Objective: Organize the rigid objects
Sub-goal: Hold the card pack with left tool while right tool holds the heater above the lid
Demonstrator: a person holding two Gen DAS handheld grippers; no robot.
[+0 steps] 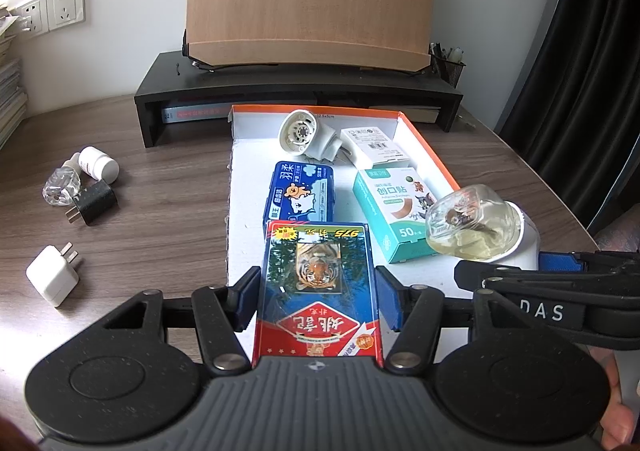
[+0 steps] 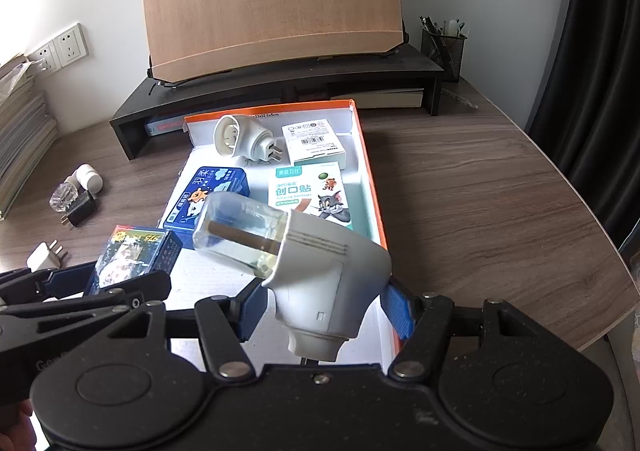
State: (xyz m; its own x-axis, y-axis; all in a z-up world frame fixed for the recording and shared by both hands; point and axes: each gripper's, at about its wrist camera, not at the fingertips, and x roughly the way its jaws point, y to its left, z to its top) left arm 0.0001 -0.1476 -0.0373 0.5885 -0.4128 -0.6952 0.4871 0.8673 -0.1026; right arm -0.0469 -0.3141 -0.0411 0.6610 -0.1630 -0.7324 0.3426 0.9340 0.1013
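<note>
Both loads over the box

My left gripper clamps the card pack, my right gripper the repellent plug; I lower each level into bare floor.

On the playing-card box I read "975" upside down, with red Chinese characters I take as "姚记". The teal bandage box says "创口贴" and "50"; from the right wrist view I also make out "Adhesive Bandages". The blue tin shows "羽柔". I see "DAS" on the right gripper. The orange tray's rim print ends "5cm".
</note>
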